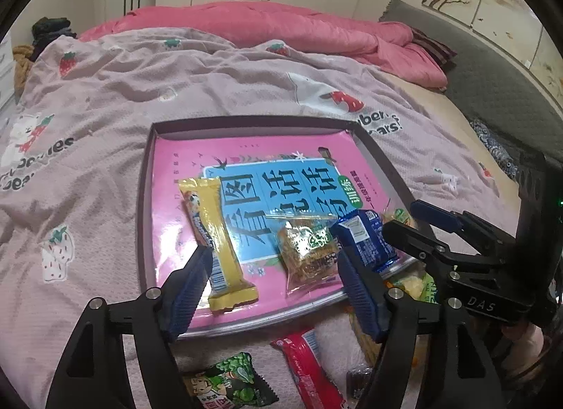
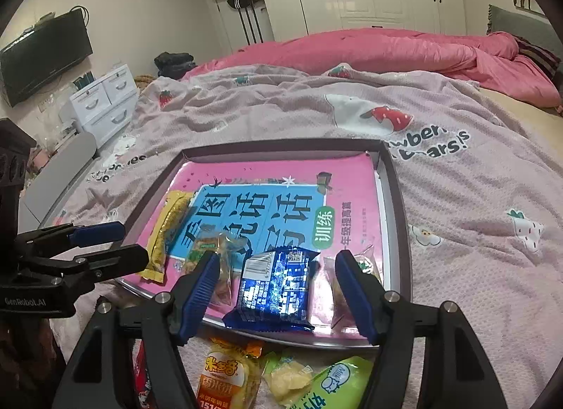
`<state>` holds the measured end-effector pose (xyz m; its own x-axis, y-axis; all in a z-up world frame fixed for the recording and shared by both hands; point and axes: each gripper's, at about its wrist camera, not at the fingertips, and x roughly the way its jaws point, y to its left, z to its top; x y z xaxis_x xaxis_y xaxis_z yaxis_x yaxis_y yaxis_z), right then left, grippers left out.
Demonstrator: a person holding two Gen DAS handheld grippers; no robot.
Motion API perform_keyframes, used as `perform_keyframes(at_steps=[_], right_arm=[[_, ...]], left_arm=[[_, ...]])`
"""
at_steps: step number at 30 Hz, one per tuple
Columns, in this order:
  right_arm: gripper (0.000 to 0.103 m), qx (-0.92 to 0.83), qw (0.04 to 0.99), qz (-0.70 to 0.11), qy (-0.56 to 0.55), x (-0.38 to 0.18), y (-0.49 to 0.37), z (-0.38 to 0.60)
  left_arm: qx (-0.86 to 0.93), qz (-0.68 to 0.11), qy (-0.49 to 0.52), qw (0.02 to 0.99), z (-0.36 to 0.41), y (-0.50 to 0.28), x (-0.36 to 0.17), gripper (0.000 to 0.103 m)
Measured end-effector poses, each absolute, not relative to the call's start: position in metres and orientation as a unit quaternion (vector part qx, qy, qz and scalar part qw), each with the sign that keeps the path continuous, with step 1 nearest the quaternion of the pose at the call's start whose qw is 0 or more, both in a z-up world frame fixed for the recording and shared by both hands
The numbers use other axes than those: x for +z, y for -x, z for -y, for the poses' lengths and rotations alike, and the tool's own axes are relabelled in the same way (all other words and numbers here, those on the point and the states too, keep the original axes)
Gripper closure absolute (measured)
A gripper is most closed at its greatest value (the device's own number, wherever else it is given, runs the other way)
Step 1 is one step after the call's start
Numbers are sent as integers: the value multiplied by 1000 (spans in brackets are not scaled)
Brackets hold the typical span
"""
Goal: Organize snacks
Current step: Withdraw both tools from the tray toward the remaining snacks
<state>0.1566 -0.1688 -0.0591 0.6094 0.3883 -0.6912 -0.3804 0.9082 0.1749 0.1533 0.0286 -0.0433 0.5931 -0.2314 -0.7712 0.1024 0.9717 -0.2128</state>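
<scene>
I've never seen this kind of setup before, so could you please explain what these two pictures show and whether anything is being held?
A person holds one hand-held gripper in each hand, with a fisheye camera on each looking along its blue-padded fingers. One picture is from the left hand-held gripper, the other from the right hand-held gripper. Both stand open and hold nothing. On the bed lies a shallow tray lined with a pink book. In it lie a yellow bar, a clear packet and a blue packet. More snacks lie on the blanket, including a red bar.
</scene>
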Motion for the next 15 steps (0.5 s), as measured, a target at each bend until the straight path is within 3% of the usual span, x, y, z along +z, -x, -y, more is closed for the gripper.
perform_keyframes(at_steps=[15], right_arm=[[27, 208, 909, -361, -25, -41, -149, 185]], left_arm=[[-76, -429, 79, 897, -45, -145, -28, 27]])
